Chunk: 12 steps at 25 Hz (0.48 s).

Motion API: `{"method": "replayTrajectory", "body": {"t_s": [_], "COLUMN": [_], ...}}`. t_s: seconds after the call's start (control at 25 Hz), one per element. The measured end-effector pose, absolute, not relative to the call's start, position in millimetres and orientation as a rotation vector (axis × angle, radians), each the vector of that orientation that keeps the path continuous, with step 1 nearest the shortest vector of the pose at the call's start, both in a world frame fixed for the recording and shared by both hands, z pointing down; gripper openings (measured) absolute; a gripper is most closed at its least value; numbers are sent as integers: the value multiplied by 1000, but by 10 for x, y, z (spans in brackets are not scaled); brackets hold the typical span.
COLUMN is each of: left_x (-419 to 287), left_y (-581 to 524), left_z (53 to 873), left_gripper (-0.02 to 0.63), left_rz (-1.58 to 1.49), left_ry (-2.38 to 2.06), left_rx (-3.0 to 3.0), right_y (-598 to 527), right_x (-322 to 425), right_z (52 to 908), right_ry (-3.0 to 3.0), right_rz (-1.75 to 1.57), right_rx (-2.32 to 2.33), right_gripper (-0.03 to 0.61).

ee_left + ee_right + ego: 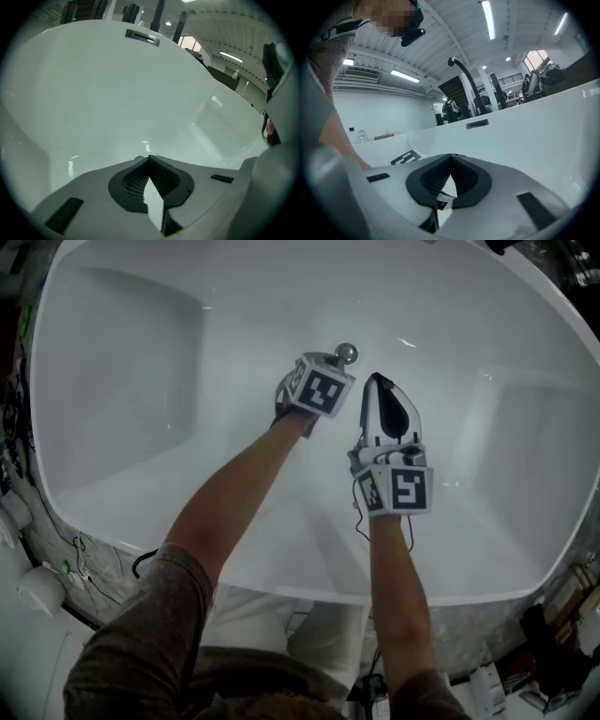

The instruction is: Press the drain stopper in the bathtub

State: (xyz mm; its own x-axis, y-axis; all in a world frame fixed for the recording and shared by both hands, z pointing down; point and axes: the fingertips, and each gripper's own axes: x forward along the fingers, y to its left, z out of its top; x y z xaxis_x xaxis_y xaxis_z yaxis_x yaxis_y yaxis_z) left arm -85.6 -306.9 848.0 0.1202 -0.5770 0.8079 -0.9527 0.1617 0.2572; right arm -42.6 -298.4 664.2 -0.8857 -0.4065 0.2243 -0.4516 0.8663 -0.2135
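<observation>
In the head view a round chrome drain stopper (346,354) sits on the floor of the white bathtub (131,381). My left gripper (328,367) reaches down beside it; its marker cube covers the jaws, which end just left of the stopper. Whether they touch it is hidden. In the left gripper view the left gripper (149,158) is shut with nothing between its pads. My right gripper (377,381) hovers just right of the stopper, pointing toward the far wall. Its own view shows the right gripper (451,156) shut and empty.
An overflow slot (142,36) is set high in the far tub wall. A tall curved faucet (464,77) stands behind the rim. The near tub rim (281,579) runs under my forearms. Cables (80,563) and clutter (553,652) lie on the floor outside the tub.
</observation>
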Motion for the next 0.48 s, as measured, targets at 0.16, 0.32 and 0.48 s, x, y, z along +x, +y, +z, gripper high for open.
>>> {"method": "replayTrajectory", "body": {"t_s": [0.16,0.32,0.48], "left_x": [-820,-832,-798], "left_y": [-2947,-2795,-2633], "left_z": [8074,7661,7211], "left_gripper": [0,2,0], "left_rz": [527,502,486], "left_ry": [-1569,-1589,-1612], "left_rx": [1518,1509,1494], "right_y": [-2908,-2827,-2768], "right_x": [-353,-309,-199], "right_z": [6358,6080,5737], "right_ry": [-2861,-2852,-2844], "right_rz": [405,422,434], "right_rx": [682,700,724], "right_gripper": [-2,-2,-2]}}
